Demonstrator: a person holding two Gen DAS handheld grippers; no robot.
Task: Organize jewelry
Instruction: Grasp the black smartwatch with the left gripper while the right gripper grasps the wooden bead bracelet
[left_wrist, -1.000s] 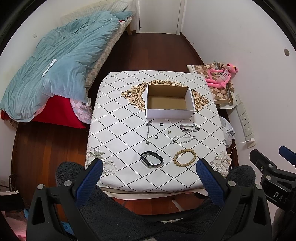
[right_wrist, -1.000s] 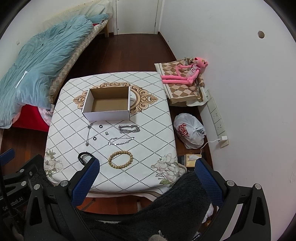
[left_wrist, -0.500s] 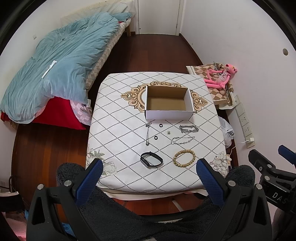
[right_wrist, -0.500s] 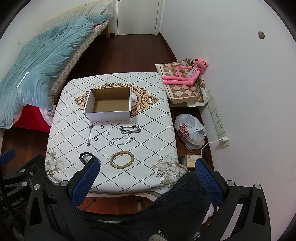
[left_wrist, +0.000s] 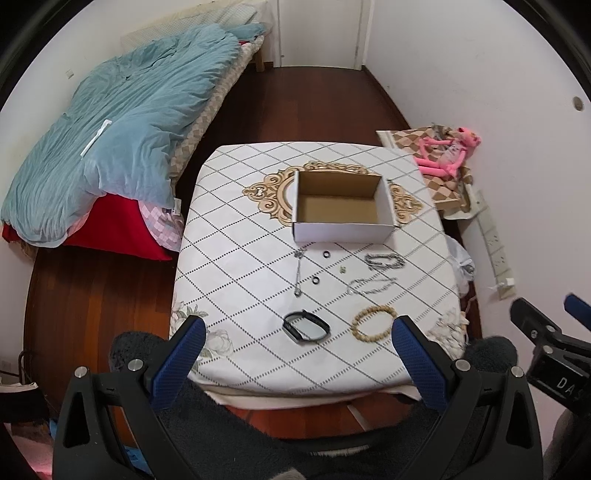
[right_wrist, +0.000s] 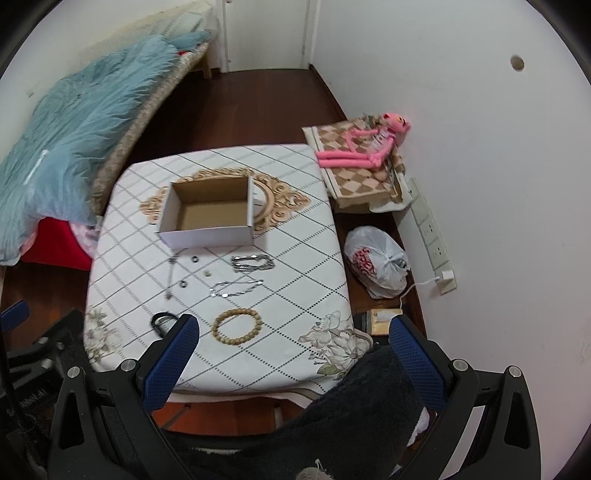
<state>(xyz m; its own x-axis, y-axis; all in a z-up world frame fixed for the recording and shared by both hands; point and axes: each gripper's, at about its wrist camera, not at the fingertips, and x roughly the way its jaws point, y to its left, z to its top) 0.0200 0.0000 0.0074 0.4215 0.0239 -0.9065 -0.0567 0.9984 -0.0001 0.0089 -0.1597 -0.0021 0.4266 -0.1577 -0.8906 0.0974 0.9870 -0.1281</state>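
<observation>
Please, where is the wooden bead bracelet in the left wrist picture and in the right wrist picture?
Left wrist view: wooden bead bracelet at lower centre-right, beside the black band.
Right wrist view: bracelet at lower centre-left, on the tablecloth's near part.
Shared landmark: the open cardboard box, beyond the jewelry.

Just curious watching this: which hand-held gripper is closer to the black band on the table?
Left, by my judgement. The left hand-held gripper hangs open just short of the black band; the right hand-held gripper, also open, sits off to the band's right.
</observation>
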